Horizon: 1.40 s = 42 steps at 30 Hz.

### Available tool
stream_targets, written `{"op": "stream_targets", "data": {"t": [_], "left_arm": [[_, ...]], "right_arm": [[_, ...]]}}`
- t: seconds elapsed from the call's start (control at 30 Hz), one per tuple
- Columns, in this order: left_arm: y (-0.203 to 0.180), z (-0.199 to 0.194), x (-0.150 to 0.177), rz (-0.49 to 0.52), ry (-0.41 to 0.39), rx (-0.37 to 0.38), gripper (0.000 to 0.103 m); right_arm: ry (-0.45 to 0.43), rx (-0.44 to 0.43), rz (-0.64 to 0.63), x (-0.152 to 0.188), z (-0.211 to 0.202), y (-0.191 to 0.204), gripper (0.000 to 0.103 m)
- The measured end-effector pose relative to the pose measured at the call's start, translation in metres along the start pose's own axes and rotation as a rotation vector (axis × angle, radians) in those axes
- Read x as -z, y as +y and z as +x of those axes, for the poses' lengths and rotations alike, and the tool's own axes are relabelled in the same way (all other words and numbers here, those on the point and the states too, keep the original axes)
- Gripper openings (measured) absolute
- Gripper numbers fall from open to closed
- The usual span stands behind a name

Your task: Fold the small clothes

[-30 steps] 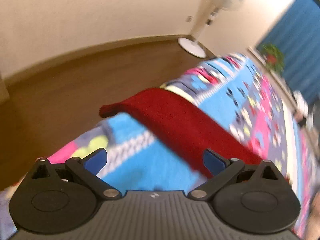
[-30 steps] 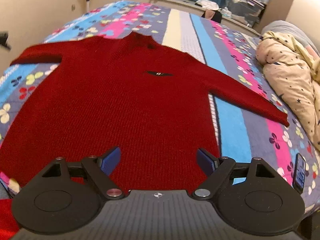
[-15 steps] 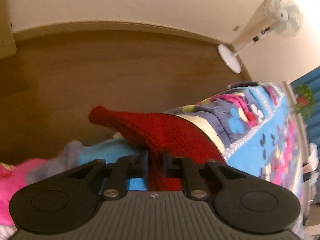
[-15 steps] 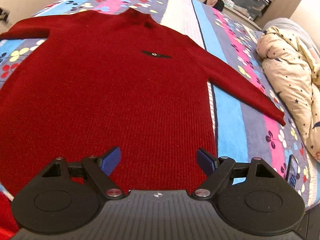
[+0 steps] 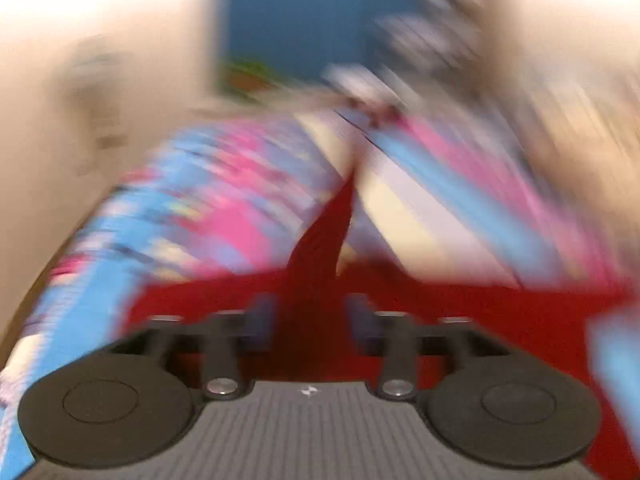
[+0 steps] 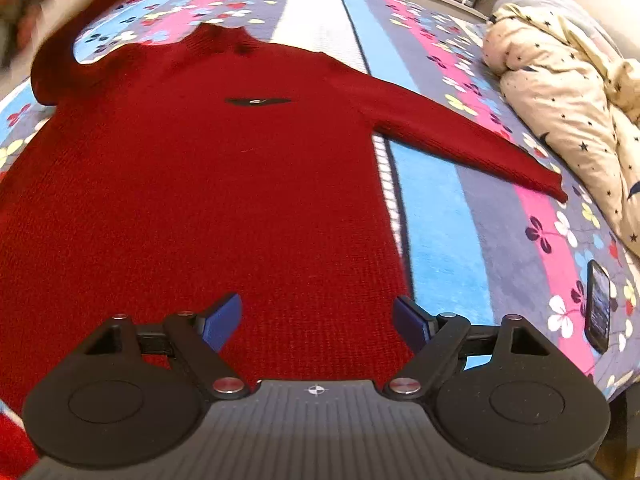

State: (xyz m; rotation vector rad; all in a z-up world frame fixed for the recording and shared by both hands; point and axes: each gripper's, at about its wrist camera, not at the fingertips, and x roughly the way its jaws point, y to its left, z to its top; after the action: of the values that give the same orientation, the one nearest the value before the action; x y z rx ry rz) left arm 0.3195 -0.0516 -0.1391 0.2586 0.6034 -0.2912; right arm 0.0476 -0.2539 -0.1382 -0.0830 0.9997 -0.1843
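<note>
Sweater [image 6: 192, 184] on bed [image 6: 472, 216], phone [image 6: 599, 305] right.

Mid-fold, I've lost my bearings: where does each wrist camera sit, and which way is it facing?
Left wrist: on the left claw, looking low across the bedspread toward a blue curtain, badly blurred; only the claw shows, and its jaws have just been opening with the red sleeve between them.
Right wrist: on the right claw, tilted down over the sweater from its hem, with the phone and duvet to the right; only the open claw shows.
Shared: sweater, red sleeve, bedspread.
</note>
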Motion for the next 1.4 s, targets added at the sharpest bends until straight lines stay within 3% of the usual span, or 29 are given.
{"op": "stream_targets", "data": {"t": [0.07,0.13,0.2,0.27,0.37,0.43,0.6,0.67,0.7,0.73,0.77,0.8,0.83,0.9,0.97,1.03,1.1,1.17,1.33,1.4], "left_arm": [[-0.051,0.004,0.049,0.251,0.068,-0.03,0.073],[-0.053,-0.005,0.081,0.31,0.097,-0.056,0.081],[-0.03,-0.011,0.094,0.266,0.12,-0.075,0.089],[0.007,-0.014,0.099,0.212,0.129,-0.145,0.091],[0.06,-0.004,0.1,0.118,0.18,-0.268,0.092],[0.094,0.01,0.095,0.039,0.22,-0.245,0.092],[0.112,0.055,0.083,-0.034,0.277,-0.173,0.091],[0.117,0.065,0.078,-0.071,0.281,-0.202,0.08],[0.118,0.07,0.075,-0.082,0.288,-0.229,0.068],[0.125,0.067,0.073,-0.114,0.295,-0.223,0.066],[0.133,0.066,0.074,-0.157,0.288,-0.213,0.064],[0.138,0.07,0.074,-0.172,0.285,-0.212,0.063],[0.139,0.067,0.076,-0.164,0.275,-0.216,0.063],[0.136,0.061,0.082,-0.138,0.248,-0.22,0.064],[0.137,0.061,0.087,-0.157,0.247,-0.216,0.066],[0.14,0.061,0.088,-0.201,0.253,-0.224,0.079],[0.142,0.06,0.085,-0.224,0.272,-0.224,0.08],[0.143,0.046,0.077,-0.241,0.264,-0.189,0.08],[0.141,0.013,0.051,-0.243,0.145,-0.162,0.081],[0.142,0.016,0.041,-0.275,0.12,-0.114,0.081]], "right_arm": [[0.001,-0.005,0.007,-0.005,0.006,-0.007,0.084],[-0.015,-0.012,0.032,-0.012,0.013,-0.018,0.084],[-0.022,-0.042,0.069,-0.022,0.025,-0.028,0.084],[-0.03,-0.096,0.143,-0.041,0.043,-0.038,0.084],[-0.039,-0.281,0.33,-0.089,0.083,-0.05,0.084],[-0.036,-0.389,0.399,-0.124,0.116,-0.049,0.082],[0.064,-0.474,0.525,-0.208,0.212,-0.02,0.082],[0.1,-0.463,0.593,-0.228,0.239,-0.009,0.083],[0.095,-0.437,0.628,-0.234,0.246,-0.005,0.083],[0.066,-0.407,0.635,-0.241,0.247,-0.002,0.057],[0.033,-0.394,0.593,-0.246,0.243,0.006,0.021],[0.013,-0.396,0.53,-0.255,0.238,0.01,0.008],[-0.031,-0.405,0.495,-0.26,0.227,0.008,0.008],[-0.169,-0.458,0.449,-0.266,0.194,-0.007,0.008],[-0.251,-0.451,0.439,-0.261,0.18,-0.028,0.008],[-0.161,-0.348,0.469,-0.25,0.208,-0.045,0.008],[0.019,-0.32,0.382,-0.231,0.254,-0.042,0.009],[-0.095,-0.32,0.287,-0.219,0.248,-0.038,0.009],[-0.088,-0.345,0.356,-0.221,0.244,-0.046,0.015],[-0.117,-0.333,0.345,-0.219,0.235,-0.046,0.015]]}}
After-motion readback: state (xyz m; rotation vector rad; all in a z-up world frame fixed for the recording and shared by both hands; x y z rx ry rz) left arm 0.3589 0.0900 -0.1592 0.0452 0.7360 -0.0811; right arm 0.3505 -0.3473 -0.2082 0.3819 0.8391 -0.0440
